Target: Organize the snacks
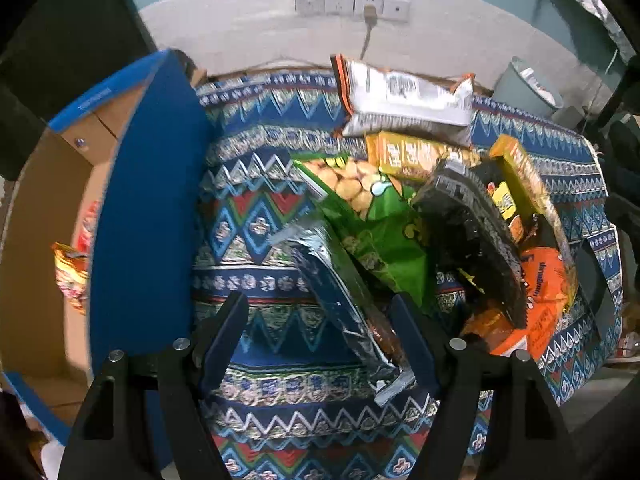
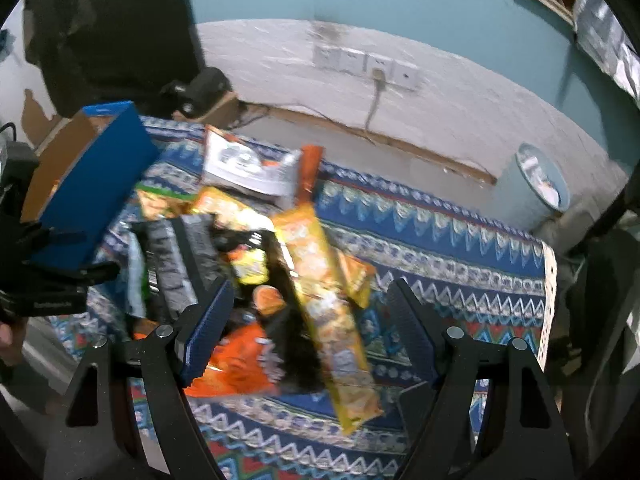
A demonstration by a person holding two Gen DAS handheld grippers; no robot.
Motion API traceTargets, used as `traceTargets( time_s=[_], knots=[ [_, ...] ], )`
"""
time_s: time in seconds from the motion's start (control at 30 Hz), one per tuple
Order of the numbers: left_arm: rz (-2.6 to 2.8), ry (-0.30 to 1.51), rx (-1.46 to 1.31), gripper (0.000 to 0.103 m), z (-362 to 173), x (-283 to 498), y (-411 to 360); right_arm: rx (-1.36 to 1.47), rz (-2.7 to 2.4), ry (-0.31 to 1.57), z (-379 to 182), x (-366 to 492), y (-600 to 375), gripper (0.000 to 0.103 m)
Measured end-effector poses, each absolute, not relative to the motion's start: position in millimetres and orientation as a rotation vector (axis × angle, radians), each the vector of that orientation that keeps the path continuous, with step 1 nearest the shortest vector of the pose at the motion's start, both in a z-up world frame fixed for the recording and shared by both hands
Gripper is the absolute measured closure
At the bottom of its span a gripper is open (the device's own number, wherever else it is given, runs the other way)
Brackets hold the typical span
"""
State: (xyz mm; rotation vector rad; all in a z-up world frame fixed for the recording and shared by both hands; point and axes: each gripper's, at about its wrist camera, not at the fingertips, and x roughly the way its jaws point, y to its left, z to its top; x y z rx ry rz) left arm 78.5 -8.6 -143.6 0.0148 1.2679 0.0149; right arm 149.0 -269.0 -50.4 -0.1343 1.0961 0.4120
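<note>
Beyond the jaws, a table (image 1: 256,216) is covered by a cloth with blue, red and green zigzag bands. Behind it stands a wall (image 1: 248,32), whitish and scuffed below, teal above. A row of sockets (image 1: 352,3) sits on the whitish part, one with a plug and cord hanging down. Far right of the jaws, a pale blue bin (image 2: 538,184) stands by the wall.

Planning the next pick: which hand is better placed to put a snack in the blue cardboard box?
Left. Its tool is open around the dark foil packet, with the blue cardboard box right beside it.
</note>
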Motion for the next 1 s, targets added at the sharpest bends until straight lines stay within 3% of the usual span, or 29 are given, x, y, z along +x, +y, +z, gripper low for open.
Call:
traceTargets(
  time_s=[0.37, 1.0],
  knots=[
    [0.033, 1.334, 0.004, 0.027, -183, 89, -19, -0.148, 0.353, 1.220, -108, 163, -294, 0.024],
    [-0.037, 1.395, 0.147, 0.028, -190, 73, -8, -0.136, 0.408, 1.284, -132, 163, -291, 0.024]
  ],
)
